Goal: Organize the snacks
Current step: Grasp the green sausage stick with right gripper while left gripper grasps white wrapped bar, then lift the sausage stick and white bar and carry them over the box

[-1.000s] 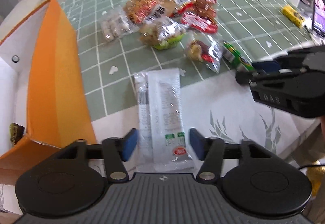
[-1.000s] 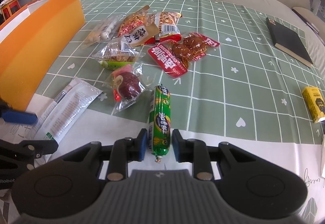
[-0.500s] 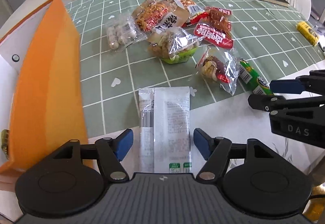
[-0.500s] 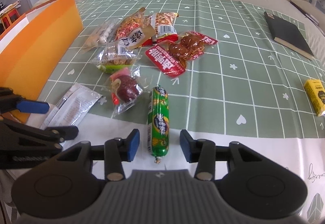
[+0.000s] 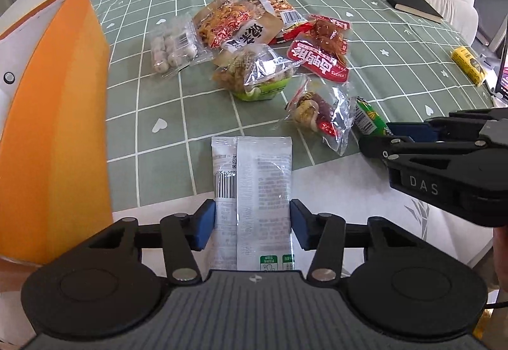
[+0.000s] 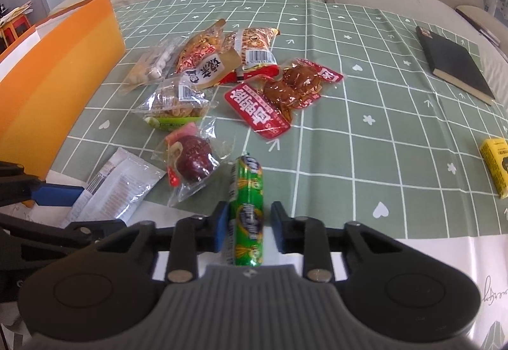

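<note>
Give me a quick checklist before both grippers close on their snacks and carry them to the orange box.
1. White packet sits between the left gripper pads: ok, pads at both edges.
2. Left grip firm: cannot tell; the packet is not visibly squeezed.
3. Green sausage sits between the right gripper pads: ok.
4. Right grip closed: not ok, a gap shows on the right pad side.
5. Clear date bag out of the right gripper's way: ok, it lies just left of the sausage.
6. Orange box reachable: ok, it stands just left; its inside is not visible.
</note>
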### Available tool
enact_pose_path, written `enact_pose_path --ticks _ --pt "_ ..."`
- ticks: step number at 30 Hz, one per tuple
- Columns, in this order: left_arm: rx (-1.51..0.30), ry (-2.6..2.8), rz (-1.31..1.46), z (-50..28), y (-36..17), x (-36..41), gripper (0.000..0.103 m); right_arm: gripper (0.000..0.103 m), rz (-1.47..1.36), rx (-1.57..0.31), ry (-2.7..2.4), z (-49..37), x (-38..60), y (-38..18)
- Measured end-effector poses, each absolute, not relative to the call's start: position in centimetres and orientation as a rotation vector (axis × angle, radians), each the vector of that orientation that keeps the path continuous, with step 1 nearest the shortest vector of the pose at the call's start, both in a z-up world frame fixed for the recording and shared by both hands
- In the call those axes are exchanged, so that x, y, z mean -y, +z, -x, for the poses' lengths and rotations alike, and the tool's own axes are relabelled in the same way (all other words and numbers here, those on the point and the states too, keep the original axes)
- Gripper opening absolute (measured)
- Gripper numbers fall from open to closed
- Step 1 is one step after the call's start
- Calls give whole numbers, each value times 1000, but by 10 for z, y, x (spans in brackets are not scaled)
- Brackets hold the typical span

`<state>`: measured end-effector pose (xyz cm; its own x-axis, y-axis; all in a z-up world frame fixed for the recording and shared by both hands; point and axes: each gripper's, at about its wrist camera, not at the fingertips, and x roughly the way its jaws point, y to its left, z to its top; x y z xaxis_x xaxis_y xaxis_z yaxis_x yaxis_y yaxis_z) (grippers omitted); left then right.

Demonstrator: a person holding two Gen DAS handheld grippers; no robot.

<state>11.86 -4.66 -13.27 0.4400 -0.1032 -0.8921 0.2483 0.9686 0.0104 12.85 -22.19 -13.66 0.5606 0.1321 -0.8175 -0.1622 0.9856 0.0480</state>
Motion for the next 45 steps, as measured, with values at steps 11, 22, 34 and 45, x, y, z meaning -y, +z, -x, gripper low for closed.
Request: enact_pose_path --ticks 11,22,34,45 --pt "-1067 -219 -135 -110 -126 45 53 20 39 -995 171 -119 220 -133" --pt "-1028 -204 -89 -98 -94 39 53 20 71 -935 170 -99 209 -100" --pt "-914 -157 45 -93 -33 -4 53 20 56 -880 273 -106 176 -56" --pt "-869 -31 74 -108 13 -74 53 20 61 -813 438 -136 105 -2"
